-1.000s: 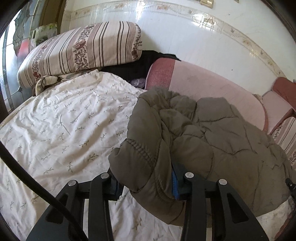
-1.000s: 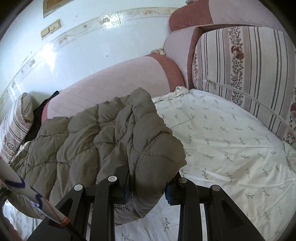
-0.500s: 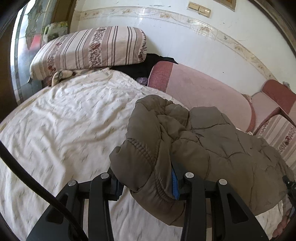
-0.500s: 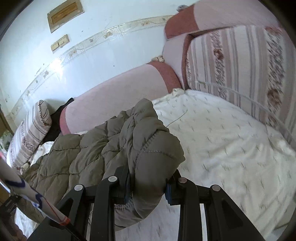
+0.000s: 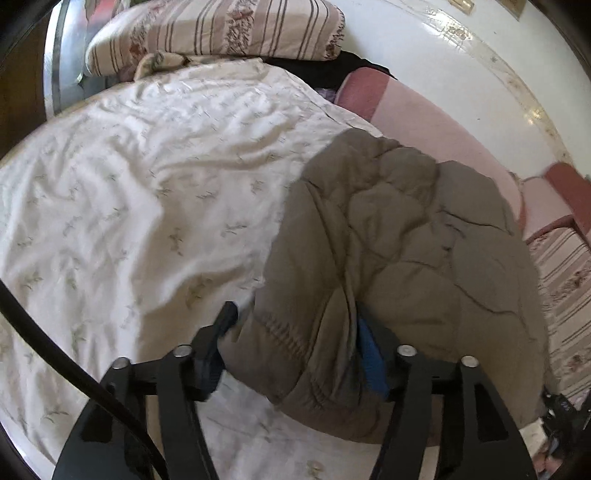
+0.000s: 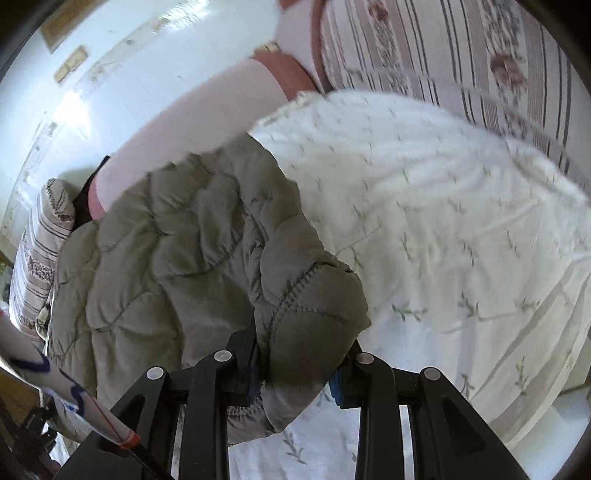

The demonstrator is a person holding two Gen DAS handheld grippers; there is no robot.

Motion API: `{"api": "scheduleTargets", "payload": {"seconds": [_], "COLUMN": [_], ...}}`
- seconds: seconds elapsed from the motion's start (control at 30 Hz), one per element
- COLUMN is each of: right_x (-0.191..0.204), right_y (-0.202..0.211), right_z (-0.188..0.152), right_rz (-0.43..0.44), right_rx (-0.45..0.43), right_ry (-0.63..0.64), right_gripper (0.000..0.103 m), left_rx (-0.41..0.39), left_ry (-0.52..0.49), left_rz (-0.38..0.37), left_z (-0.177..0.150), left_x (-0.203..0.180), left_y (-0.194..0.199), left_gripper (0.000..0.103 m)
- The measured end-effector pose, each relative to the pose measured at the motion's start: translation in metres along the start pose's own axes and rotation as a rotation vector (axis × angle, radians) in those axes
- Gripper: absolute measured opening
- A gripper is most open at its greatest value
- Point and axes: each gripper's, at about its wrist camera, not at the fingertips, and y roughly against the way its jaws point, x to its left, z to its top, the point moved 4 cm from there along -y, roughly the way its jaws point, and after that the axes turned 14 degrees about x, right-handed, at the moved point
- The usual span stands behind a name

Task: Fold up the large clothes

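- At the bottom of the left wrist view, we see our left gripper [image 5: 295, 339] with its jaws opening: the left finger [image 5: 218, 332] stands clear of the cloth with a gap beside it, while the blue pad on the other side is half buried under a fold, so we cannot tell whether it still touches.
- Between those fingers lies a bunched corner of the quilted jacket [image 5: 399, 266], olive-brown, puffy, stitched in curved panels.
- Low in the right wrist view, our right gripper [image 6: 299, 365] pinches another thick, rounded corner of the quilted jacket [image 6: 192, 243], both pads pressing into the padding; the pads themselves are mostly hidden by it.
- A white, red-tipped strip [image 6: 62, 391] crosses the lower left corner there, cut off by the frame.
- Beyond the grippers the jacket lies heaped on the bedsheet [image 5: 147, 184], a cream, wrinkled cloth with small sprig prints; its far half is blurred.
- Farther off, pink bolsters [image 5: 424, 122] line the white tiled wall [image 5: 443, 62].
- Striped, flowered pillows [image 5: 221, 29] sit at the far edge, partly cut off.
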Motion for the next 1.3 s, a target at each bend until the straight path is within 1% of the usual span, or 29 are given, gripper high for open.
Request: {"api": "scheduleTargets", "payload": {"seconds": [0.07,0.13,0.23,0.3,0.33,0.53,0.67,1.07,1.3], "right_x": [-0.007,-0.015,-0.022,-0.028,-0.03,-0.032,-0.035,-0.049,-0.065], "right_y": [-0.006,-0.009,-0.012,-0.012,-0.011,-0.008,-0.005,0.003,0.001], "right_z": [0.0,-0.001,0.0,-0.001,-0.001,-0.005,-0.006,-0.012,-0.012], "right_rz": [0.016,0.043,0.064,0.073,0.073,0.1,0.112,0.217,0.354], "right_rx": [0.022,0.037,0.05,0.057,0.058,0.071,0.074,0.106,0.157], "right_ry": [-0.026,-0.057,-0.083,-0.103,-0.112,-0.125,-0.143,-0.246,-0.361], "right_gripper": [0.034,0.036,0.042,0.048,0.049,0.05,0.053,0.054,0.056], "left_rx": [-0.021,-0.036,-0.063,-0.074,-0.076,-0.071,-0.075,-0.079,-0.081], "left_ry": [-0.019,-0.038,-0.076,-0.091,-0.095,-0.093,-0.098,-0.106,-0.116], "left_rz": [0.039,0.072,0.115,0.141,0.147,0.144,0.153,0.165,0.167], "left_z": [-0.001,-0.003,-0.003,-0.003,-0.003,-0.002,-0.001,-0.001,-0.001], "left_x": [0.0,-0.001,-0.005,-0.006,-0.006,-0.001,0.0,-0.003,-0.003], "left_y": [0.0,-0.001,0.001,0.001,0.001,0.0,0.0,-0.001,0.0], "left_gripper": [0.072,0.075,0.077,0.079,0.08,0.082,0.082,0.084,0.085]}}
